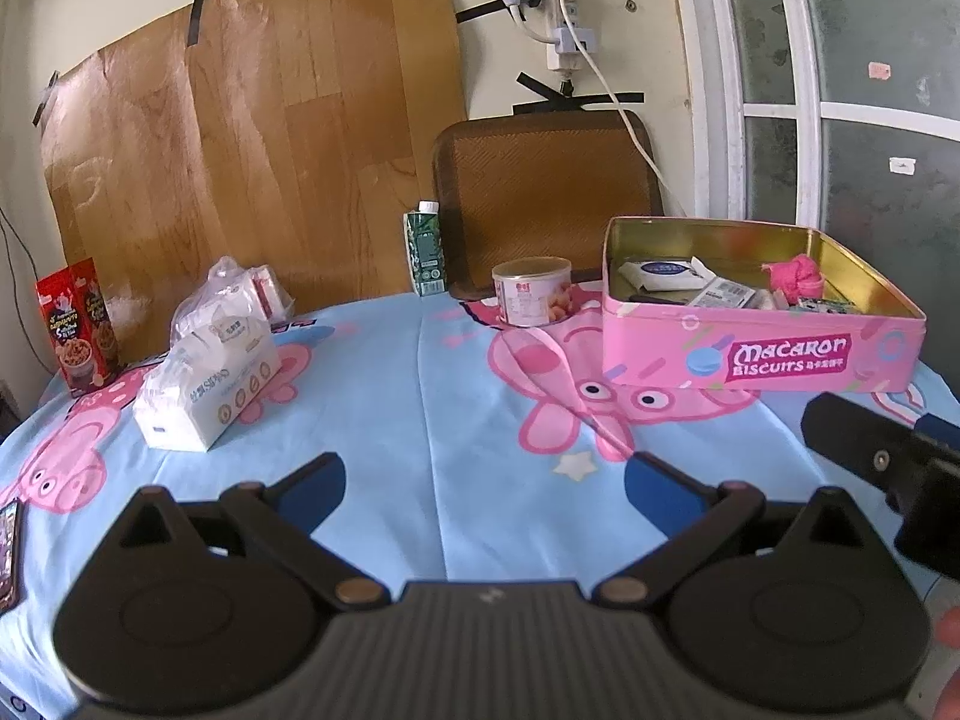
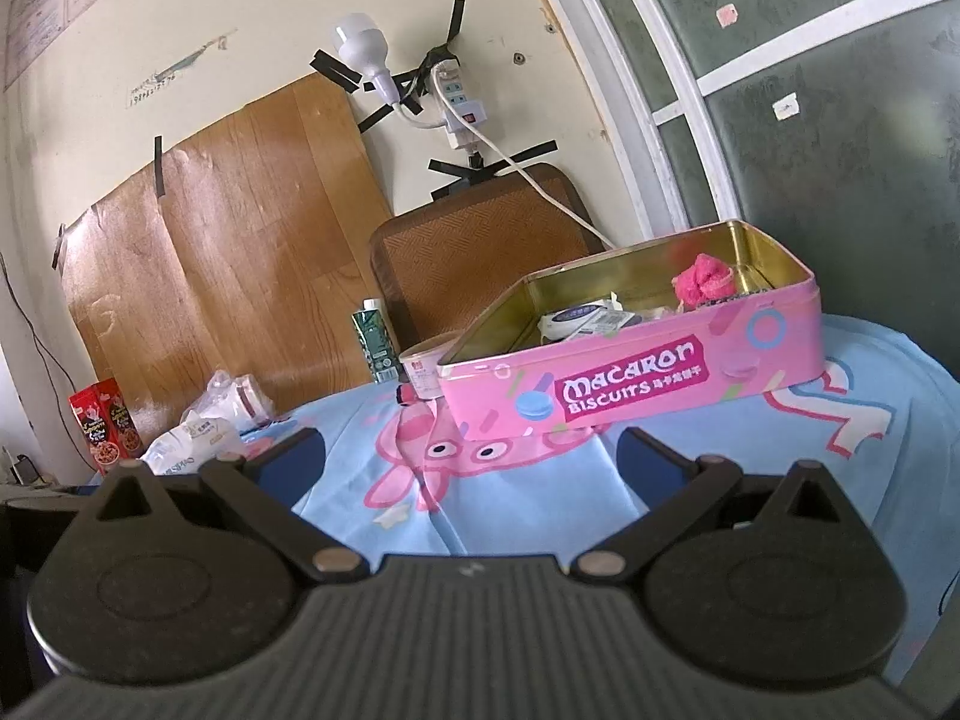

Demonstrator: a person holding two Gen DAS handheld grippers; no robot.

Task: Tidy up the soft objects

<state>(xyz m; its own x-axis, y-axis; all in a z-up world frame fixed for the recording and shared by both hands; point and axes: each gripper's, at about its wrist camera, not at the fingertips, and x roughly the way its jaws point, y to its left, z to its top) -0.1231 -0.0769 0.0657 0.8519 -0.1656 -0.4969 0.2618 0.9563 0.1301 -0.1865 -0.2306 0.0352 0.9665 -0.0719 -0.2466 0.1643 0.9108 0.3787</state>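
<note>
An open pink Macaron Biscuits tin (image 1: 762,354) (image 2: 630,384) stands at the right of the table. Inside lie a pink fluffy soft item (image 1: 792,276) (image 2: 702,282), a white packet (image 1: 660,273) (image 2: 576,318) and other small packs. A white tissue pack (image 1: 204,384) (image 2: 186,441) and a clear plastic bag of soft packs (image 1: 234,291) (image 2: 234,399) lie at the left. My left gripper (image 1: 486,480) is open and empty over the blue cloth. My right gripper (image 2: 471,456) is open and empty, in front of the tin; it shows at the right edge of the left wrist view (image 1: 876,456).
A round can (image 1: 531,291) (image 2: 423,369) stands left of the tin, a green drink carton (image 1: 426,252) (image 2: 375,339) behind it. A red snack box (image 1: 78,324) (image 2: 108,420) stands far left. A phone (image 1: 9,546) lies at the left edge. A chair back (image 1: 546,192) stands behind the table.
</note>
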